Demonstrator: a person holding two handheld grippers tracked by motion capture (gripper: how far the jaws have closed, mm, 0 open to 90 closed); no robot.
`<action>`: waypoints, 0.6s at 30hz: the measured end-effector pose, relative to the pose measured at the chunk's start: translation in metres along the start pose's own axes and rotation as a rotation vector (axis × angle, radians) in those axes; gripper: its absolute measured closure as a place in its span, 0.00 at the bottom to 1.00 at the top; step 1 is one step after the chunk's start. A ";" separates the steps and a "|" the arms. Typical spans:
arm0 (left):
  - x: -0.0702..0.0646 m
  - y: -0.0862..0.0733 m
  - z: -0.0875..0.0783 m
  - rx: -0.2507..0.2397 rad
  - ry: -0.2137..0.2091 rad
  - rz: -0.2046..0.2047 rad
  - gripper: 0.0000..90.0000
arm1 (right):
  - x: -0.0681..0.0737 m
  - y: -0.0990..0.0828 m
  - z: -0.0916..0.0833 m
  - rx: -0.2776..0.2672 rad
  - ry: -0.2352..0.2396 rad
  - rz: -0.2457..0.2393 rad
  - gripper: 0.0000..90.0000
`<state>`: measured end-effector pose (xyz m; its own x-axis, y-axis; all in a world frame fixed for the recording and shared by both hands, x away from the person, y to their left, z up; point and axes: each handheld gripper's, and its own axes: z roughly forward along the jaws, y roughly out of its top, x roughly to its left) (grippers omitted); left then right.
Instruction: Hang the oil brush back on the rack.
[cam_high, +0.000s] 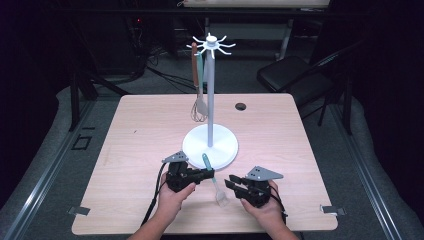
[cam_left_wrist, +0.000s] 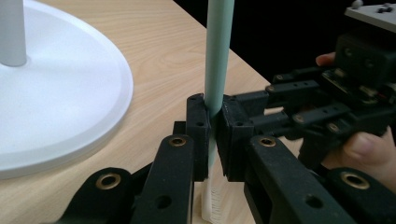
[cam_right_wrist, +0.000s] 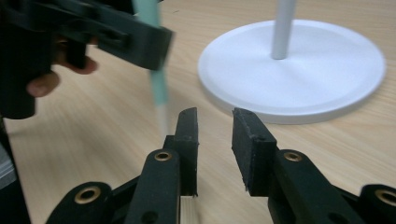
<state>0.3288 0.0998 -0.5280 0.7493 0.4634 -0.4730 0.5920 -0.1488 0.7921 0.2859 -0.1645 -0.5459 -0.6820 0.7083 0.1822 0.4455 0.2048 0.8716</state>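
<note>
Status: the white stand (cam_high: 210, 142) sits mid-table on the table (cam_high: 125, 130), its round base toward the near half. Two utensils already hang from the hooked crown on its left side: a brown-handled whisk (cam_high: 199, 107) and a second, teal-handled piece too slim to identify. A third utensil, the teal-handled brush (cam_high: 214, 177), is not yet on the stand; it lies just near of the base, handle pointing far, pale head pointing near.

Left gripper (cam_high: 202, 175): jaws pressed together on the brush handle, pinching it roughly mid-length. Right gripper (cam_high: 234, 182): jaws spread with nothing between them, tips just right of the brush head and apart from it.

Judgement: the brush has passed into the left gripper alone; the lift to a free hook on the crown is what remains. Hanging is perhaps two-thirds done, if three utensils are the whole set.

View notes:
- Left gripper view: brush handle (cam_left_wrist: 218, 56) upright between the two pads, pale ribbed head (cam_left_wrist: 211, 200) below them, close to the wood; contact with the table cannot be told. The right gripper (cam_left_wrist: 280, 109) shows beyond, held by a hand.
- Right gripper view: own jaws open over bare wood (cam_right_wrist: 214, 135); handle (cam_right_wrist: 156, 79) blurred, in the left gripper's jaws at upper left.
- High view alone gives the crown, its free hooks and the hung utensils.
</note>
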 end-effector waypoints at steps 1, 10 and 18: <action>-0.001 0.002 -0.001 0.001 0.002 0.013 0.93 | -0.003 0.000 -0.002 -0.007 -0.007 0.013 0.79; -0.008 0.019 -0.008 0.054 0.025 0.109 0.93 | -0.018 -0.003 -0.003 0.017 -0.050 0.048 0.79; -0.014 0.078 -0.025 0.070 0.041 0.188 0.93 | -0.022 -0.004 -0.001 0.028 -0.055 0.070 0.79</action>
<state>0.3568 0.1039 -0.4497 0.8368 0.4570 -0.3016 0.4628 -0.2959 0.8356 0.2982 -0.1818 -0.5532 -0.6163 0.7573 0.2161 0.5074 0.1720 0.8443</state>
